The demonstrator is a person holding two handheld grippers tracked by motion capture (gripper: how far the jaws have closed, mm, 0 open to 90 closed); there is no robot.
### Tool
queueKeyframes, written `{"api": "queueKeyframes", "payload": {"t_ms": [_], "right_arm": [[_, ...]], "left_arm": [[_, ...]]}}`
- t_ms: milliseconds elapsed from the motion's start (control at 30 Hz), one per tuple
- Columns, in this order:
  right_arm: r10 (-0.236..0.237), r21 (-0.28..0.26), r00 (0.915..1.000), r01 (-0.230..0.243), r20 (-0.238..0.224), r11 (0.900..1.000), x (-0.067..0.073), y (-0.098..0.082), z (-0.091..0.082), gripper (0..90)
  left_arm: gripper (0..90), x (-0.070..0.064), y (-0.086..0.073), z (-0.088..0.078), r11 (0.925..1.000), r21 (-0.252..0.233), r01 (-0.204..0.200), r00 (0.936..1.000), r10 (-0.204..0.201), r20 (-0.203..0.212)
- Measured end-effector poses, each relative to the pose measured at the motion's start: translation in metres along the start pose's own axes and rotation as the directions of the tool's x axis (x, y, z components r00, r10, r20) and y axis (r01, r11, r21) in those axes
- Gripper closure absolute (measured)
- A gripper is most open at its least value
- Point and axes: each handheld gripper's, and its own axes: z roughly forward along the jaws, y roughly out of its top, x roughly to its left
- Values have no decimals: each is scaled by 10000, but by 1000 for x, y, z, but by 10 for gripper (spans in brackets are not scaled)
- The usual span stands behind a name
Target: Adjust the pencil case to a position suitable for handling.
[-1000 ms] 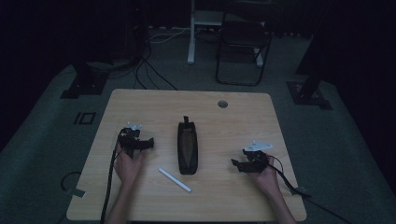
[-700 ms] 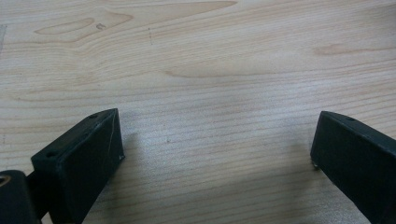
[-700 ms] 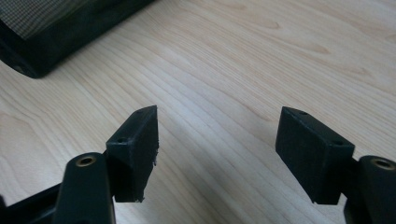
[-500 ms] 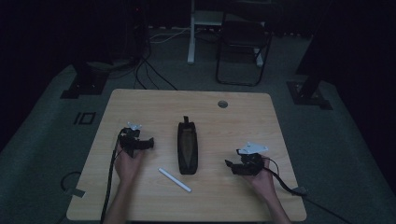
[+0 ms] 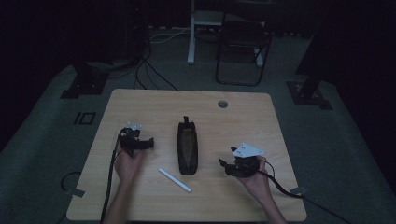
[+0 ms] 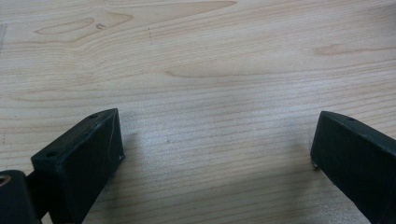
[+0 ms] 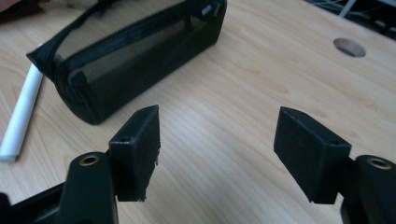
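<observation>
A: High view: pouch (image 5: 187,148) lies lengthwise mid-table (image 5: 140,100), pen (image 5: 174,179) just beside its near end, on the left. Left claw (image 5: 148,143) sits left of the pouch, well apart. Right claw (image 5: 224,164) is on the other side, aimed at the pouch.

B: Left claw view?

A: Left claw (image 6: 215,144) spread wide, bare table (image 6: 196,60) between the jaws.

B: Right claw view?

A: Right claw (image 7: 217,135) spread, jaws have just been closing a little, nothing between them. Pouch (image 7: 126,56) is ahead and left, mesh sides, zipper along the top. Pen (image 7: 21,116) beside its end.

B: Handling?

A: Pouch looks light, soft fabric; it'll likely sag and fold if pinched mid-body. I'd grip the stiffer zipper seam or an end. Pen looks rigid, light, smooth and round, so it may roll. Pinch it mid-length, across the barrel.
</observation>
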Motion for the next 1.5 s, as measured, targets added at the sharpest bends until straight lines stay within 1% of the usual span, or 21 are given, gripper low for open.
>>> {"api": "queueKeyframes", "payload": {"t_ms": [100,133,233,300,433,500,600,667,767,867,933,1033,1133,1167,1200,1267,1300,1400,1433,1500], "right_arm": [[-15,-83,9998,16,183,10000,5,5,-1,338],[-1,-86,9998,2,175,10000,6,6,-1,342],[-46,-48,9999,46,100,10000,9,9,1,350],[-77,-50,9999,77,-87,10000,12,11,3,350],[-282,-22,9993,281,-242,9996,20,17,5,355],[-300,-82,9990,297,-333,9995,24,20,6,344],[-363,-39,9982,362,-473,9993,30,24,11,338],[-321,-67,9978,317,-573,9995,32,26,13,319],[-333,57,9982,337,-497,9994,38,29,19,288],[-431,56,9969,435,-652,9990,43,30,25,277],[-215,75,9965,222,-807,9997,43,30,30,273],[-55,151,9958,69,-916,9999,44,29,35,272],[218,107,9931,-207,-1152,9997,45,29,39,274],[241,128,9928,-228,-1171,9997,46,30,39,273],[116,229,9945,-92,-1044,9997,49,31,40,273],[-164,169,9941,183,-1076,9997,54,35,42,274],[-161,151,9937,179,-1112,9997,57,38,43,275],[-219,156,9945,237,-1026,9996,61,42,46,276],[1,39,9919,4,-1270,10000,62,43,51,278],[137,94,9925,-127,-1213,9999,61,42,55,278]], "left_arm": [[27,0,0,0,10000,2,-1,10000,1,0],[27,0,0,0,10000,2,-7,10000,7,2],[27,0,0,0,10000,1,0,10000,0,-1],[27,0,0,0,10000,-1,-5,10000,5,2],[27,0,0,0,10000,3,-12,10000,12,4],[27,0,0,0,10000,4,-7,10000,7,2],[27,0,0,0,10000,1,-5,10000,5,1],[27,0,0,0,10000,2,-6,10000,6,2],[27,0,0,0,10000,3,-13,10000,13,5],[27,0,0,0,10000,13,-19,10000,19,1],[27,0,0,0,10000,13,-18,10000,18,1],[27,0,0,0,10000,12,-21,10000,21,4],[27,0,0,0,10000,12,-23,10000,23,4],[27,0,0,0,10000,12,-23,10000,23,4],[27,0,0,0,10000,13,-23,10000,23,4],[27,0,0,0,10000,12,-23,10000,23,4],[27,0,0,0,10000,11,-21,10000,21,4],[27,0,0,0,10000,10,-20,10000,20,4],[27,0,0,0,10000,10,-21,10000,21,3],[27,0,0,0,10000,9,-15,10000,15,0]]}}
